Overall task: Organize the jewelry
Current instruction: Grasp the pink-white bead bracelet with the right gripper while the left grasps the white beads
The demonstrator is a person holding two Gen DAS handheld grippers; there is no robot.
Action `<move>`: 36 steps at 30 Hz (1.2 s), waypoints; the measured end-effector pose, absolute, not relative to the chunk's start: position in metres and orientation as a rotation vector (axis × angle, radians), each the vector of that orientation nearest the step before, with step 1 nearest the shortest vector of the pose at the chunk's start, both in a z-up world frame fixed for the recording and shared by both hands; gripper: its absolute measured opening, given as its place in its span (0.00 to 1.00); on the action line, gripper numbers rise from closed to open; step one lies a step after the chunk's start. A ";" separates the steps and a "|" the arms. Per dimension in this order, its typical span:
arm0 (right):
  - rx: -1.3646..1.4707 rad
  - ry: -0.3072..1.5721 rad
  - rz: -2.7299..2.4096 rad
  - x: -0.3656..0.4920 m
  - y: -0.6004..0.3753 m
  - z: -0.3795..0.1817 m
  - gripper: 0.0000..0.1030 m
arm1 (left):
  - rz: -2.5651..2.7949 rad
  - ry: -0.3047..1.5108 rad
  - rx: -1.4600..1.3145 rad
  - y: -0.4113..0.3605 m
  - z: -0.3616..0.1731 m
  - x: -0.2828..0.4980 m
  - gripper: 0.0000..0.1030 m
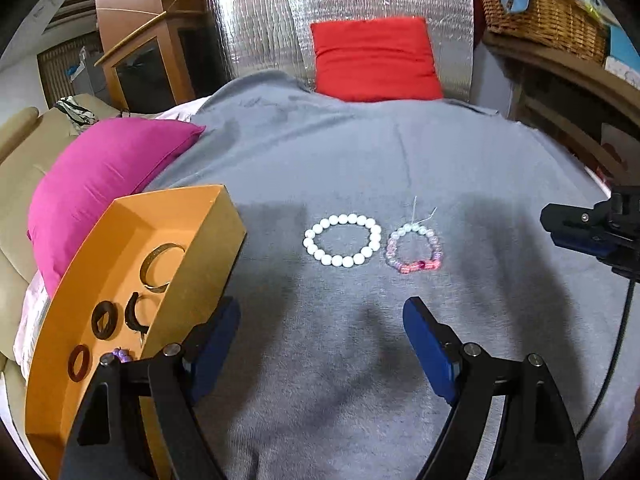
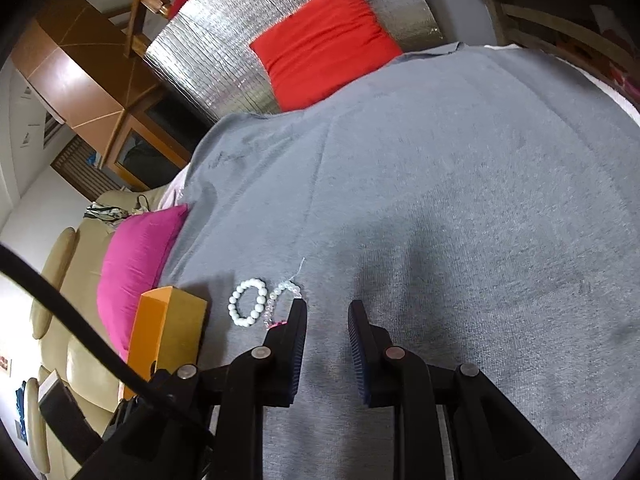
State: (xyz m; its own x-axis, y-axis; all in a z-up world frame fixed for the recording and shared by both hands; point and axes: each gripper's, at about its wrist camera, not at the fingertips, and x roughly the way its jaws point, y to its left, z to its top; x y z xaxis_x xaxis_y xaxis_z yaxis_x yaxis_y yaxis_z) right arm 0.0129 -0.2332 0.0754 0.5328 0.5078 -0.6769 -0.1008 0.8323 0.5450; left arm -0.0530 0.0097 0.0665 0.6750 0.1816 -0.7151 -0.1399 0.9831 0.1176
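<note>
Grey blanket (image 1: 360, 152) holds a white bead bracelet (image 1: 342, 241) touching a pink bead bracelet (image 1: 414, 249), mid-blanket; orange box (image 1: 132, 240) at its left edge. Left gripper (image 1: 320, 344) spread wide, empty; right gripper (image 2: 327, 320) narrow, empty. Best to straddle one bracelet's rim only

From my left wrist view, two bead bracelets (image 1: 342, 241) side by side on the blanket (image 1: 320, 152) at 12 o'clock, open box (image 1: 132, 240) of rings at 9 o'clock, one pillow (image 1: 100, 184) behind it, another pillow (image 1: 376, 60) far back at 12.
</note>
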 end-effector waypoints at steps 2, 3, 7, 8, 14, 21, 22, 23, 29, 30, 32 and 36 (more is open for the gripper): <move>0.476 0.962 0.384 0.017 -0.229 0.071 0.23 | 0.191 0.821 0.056 0.014 0.064 -0.049 0.81; 0.472 0.974 0.392 0.020 -0.225 0.068 0.23 | 0.194 0.825 0.055 0.016 0.063 -0.047 0.81; 0.446 1.018 0.432 0.033 -0.202 0.058 0.23 | 0.209 0.850 0.062 0.029 0.058 -0.038 0.81; 0.433 1.027 0.438 0.036 -0.195 0.055 0.23 | 0.211 0.851 0.066 0.033 0.057 -0.037 0.81; 0.384 1.049 0.433 0.050 -0.163 0.041 0.23 | 0.208 0.875 0.084 0.045 0.047 -0.027 0.81; 0.268 1.038 0.374 0.060 -0.133 0.027 0.21 | 0.198 0.870 0.097 0.052 0.042 -0.020 0.81; 0.249 1.025 0.368 0.059 -0.130 0.028 0.18 | 0.199 0.868 0.095 0.052 0.042 -0.019 0.81; 0.211 1.012 0.354 0.058 -0.127 0.029 0.09 | 0.201 0.865 0.091 0.053 0.043 -0.018 0.81; 0.193 0.986 0.321 0.052 -0.138 0.034 0.08 | 0.177 0.842 0.074 0.048 0.045 -0.012 0.81; 0.200 0.988 0.318 0.052 -0.142 0.035 0.08 | 0.166 0.837 0.067 0.047 0.046 -0.010 0.81; 0.208 0.994 0.309 0.051 -0.149 0.037 0.08 | 0.154 0.827 0.055 0.045 0.046 -0.006 0.81; 0.227 1.010 0.296 0.050 -0.165 0.037 0.08 | 0.148 0.801 0.048 0.042 0.047 0.002 0.81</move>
State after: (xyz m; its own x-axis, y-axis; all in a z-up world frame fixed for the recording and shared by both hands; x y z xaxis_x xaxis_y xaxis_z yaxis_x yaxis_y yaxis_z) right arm 0.0495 -0.1648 0.0375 0.4980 0.3455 -0.7954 -0.1379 0.9371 0.3208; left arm 0.0022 0.0421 0.0471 0.6863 0.1508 -0.7115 -0.1142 0.9885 0.0993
